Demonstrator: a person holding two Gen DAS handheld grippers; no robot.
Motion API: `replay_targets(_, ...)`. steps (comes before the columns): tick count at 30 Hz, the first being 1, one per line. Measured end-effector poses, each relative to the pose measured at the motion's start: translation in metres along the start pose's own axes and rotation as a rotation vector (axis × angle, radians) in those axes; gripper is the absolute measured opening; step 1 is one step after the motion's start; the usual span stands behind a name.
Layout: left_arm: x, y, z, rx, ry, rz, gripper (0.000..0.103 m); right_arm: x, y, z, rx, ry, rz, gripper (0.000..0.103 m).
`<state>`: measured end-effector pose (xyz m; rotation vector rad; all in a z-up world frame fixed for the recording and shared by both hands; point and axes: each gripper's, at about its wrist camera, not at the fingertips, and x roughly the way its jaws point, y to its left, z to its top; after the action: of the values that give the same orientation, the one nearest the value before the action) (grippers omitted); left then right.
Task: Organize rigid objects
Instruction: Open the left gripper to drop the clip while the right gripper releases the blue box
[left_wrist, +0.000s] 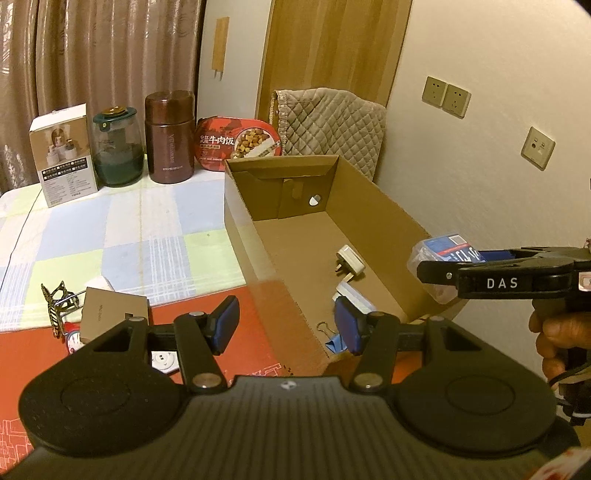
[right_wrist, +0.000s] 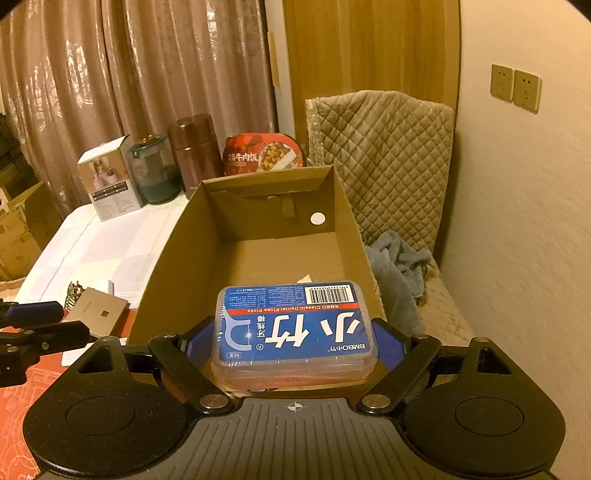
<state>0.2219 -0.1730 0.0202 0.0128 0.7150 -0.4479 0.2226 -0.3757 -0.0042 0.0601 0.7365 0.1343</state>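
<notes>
Right wrist: clear, blue-labelled floss box (right_wrist: 295, 328) clamped in right tool (right_wrist: 295, 343).

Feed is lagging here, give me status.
Right tool shut on floss box, over cardboard box. Left tool open, empty. Plug already inside; drop path clear.

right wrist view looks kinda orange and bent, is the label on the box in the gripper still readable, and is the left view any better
Right wrist view: warm orange cast, fisheye bending the wall, yet the floss pick box label is sharp. Left wrist view: same cast and curvature, glare on the red mat, the cardboard box crisp, and the floss pick box partly hidden behind the right gripper.
</notes>
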Motion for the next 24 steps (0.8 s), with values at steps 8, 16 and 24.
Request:
replay_targets(8,-0.005,0.003,-0.003,-0.016,-0.004,0.014,0.052,0.006,-0.005,0.001,0.042,-0.022,0.010,0.084)
replay_targets(16,-0.015,0.013,-0.011,-0.048,-0.011,0.017,0.052,-0.001,-0.010,-0.001,0.077,-0.056,0.012,0.087)
replay_targets(24,-0.033,0.026,-0.022,-0.084,-0.024,0.031,0.052,-0.019,-0.001,-0.013,0.110,-0.018,0.007,0.088)
